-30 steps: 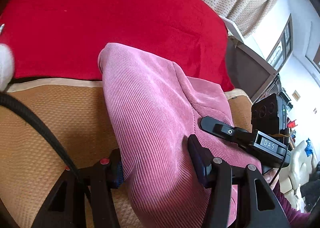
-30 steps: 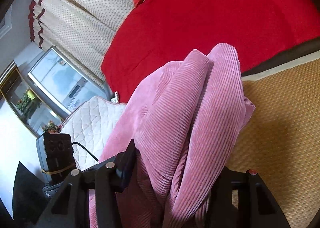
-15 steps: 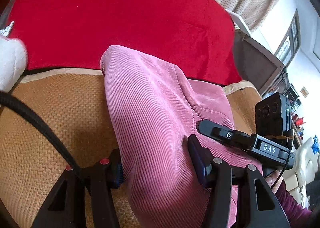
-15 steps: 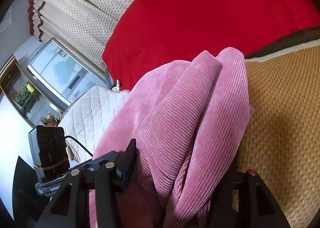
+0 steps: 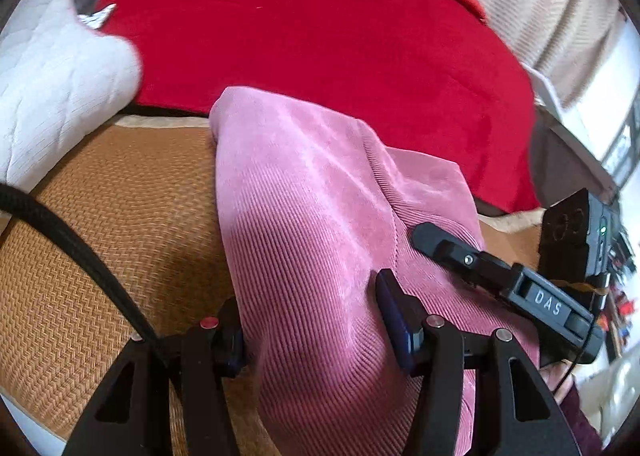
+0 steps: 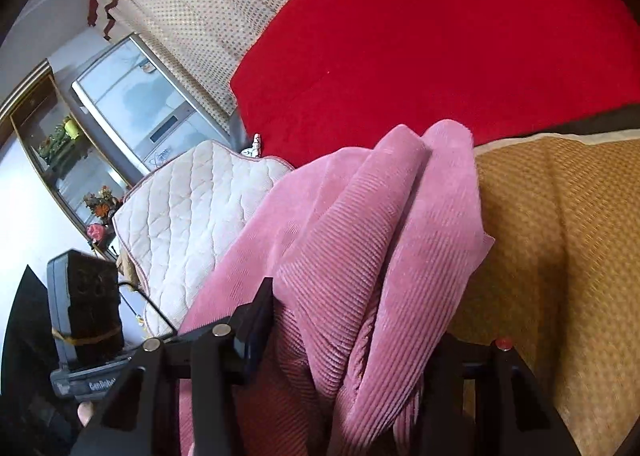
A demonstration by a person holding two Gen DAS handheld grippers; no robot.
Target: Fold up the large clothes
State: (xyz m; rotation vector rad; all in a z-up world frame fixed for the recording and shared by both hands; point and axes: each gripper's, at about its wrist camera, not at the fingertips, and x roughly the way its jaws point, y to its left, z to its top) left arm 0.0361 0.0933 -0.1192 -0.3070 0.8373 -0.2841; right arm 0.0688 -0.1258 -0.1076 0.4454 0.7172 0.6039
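We carry the pink corduroy garment (image 5: pixel 320 240) over the woven mat (image 5: pixel 100 240), left gripper (image 5: pixel 312 336) and right gripper (image 6: pixel 352 336) fingers each pinching a thick bunch. Next, lay it flat toward the mat's far edge.

The garment (image 5: pixel 320 240) lies on the woven mat (image 5: pixel 120 224), the blanket (image 5: pixel 320 36) behind it.

Pink garment (image 6: pixel 360 256) hides the right tongs' (image 6: pixel 352 340) right finger — lower edge cropped.
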